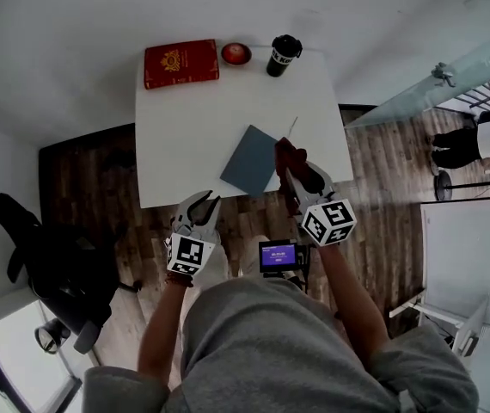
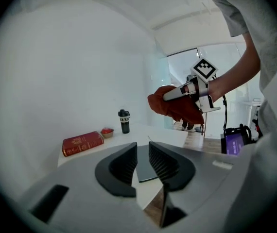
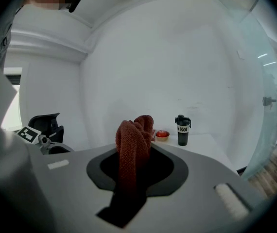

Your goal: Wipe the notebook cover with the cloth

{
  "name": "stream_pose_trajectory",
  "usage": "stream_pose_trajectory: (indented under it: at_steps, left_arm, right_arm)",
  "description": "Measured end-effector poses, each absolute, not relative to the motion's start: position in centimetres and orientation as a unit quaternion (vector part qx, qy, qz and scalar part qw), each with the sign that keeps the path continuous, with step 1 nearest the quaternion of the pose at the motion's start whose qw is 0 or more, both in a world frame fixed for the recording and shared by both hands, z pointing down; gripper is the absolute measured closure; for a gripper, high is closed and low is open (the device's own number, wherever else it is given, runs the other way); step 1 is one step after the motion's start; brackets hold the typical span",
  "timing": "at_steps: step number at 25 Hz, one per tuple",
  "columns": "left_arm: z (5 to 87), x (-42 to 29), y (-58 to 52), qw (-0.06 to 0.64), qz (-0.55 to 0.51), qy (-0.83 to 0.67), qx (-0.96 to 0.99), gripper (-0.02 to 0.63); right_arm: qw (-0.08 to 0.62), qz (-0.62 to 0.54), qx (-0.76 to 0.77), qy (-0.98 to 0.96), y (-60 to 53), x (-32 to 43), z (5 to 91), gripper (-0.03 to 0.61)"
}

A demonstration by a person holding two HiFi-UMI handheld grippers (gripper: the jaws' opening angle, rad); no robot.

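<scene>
The notebook lies flat near the lower edge of the white counter, centre-right in the head view, with one corner right at that edge. Nothing pins it. The red cloth is bunched and clamped in the fingers of the right gripper, just beside the cover's right side. The left gripper hovers off the counter, lower left of the notebook, its fingers slightly apart on nothing. A stroke toward the bottom of the frame could slide the loose notebook off the counter — and the wadded cloth may wipe only a narrow strip, or drag out of the fingers.
</scene>
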State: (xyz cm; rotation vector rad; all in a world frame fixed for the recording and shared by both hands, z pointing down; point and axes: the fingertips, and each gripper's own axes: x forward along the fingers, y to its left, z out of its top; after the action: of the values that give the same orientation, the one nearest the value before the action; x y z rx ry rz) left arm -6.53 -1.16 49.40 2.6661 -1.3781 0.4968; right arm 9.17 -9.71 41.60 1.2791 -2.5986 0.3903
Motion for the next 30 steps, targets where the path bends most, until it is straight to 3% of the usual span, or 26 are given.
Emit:
stream_pose_trajectory:
  at_steps: [9,14,24,27,30]
  left_arm:
    - [54.2,-6.1,-4.0,0.081,0.190,-0.387,0.899,0.486]
    - [57.1,-5.9,-5.5,0.093,0.219,-0.366,0.900,0.396]
    - [63.4,-4.2,-6.7,0.133,0.265,-0.298,0.908,0.373]
    - [65.5,-3.7,-7.0,0.146,0.285,-0.284,0.904,0.309]
    - [67.0,-3.9,-7.6,0.156,0.293,-0.285,0.899,0.302]
  right_arm:
    - [0.200,0.082,0.388,-0.896,-15.5,7.3,45.5,0.491]
    - [0.247,0.076,0.357,-0.898,-19.2,7.2,49.3,0.489]
    - [0.342,0.061,0.328,-0.879,-25.2,6.9,57.7,0.489]
    - [0.380,0.051,0.318,-0.867,-25.9,7.0,60.7,0.486]
    - [0.401,0.043,0.310,-0.861,-26.6,6.7,62.8,0.486]
